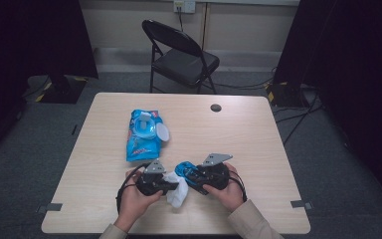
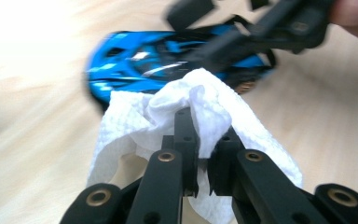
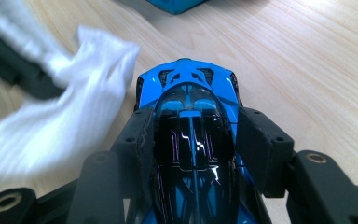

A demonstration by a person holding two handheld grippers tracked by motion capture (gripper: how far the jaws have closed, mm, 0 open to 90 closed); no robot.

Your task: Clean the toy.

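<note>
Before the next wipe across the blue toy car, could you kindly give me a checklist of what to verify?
1. Right gripper clamped on the glossy blue toy car, one jaw on each flank: ok.
2. Left gripper pinching the white textured wipe: ok.
3. Wipe touching the car body: cannot tell; the left gripper view is blurred.
4. Blue wipes packet with its white lid flipped open lies apart from both grippers on the pale wooden table: ok.
5. Car's nose free of the jaws for wiping: ok.
</note>
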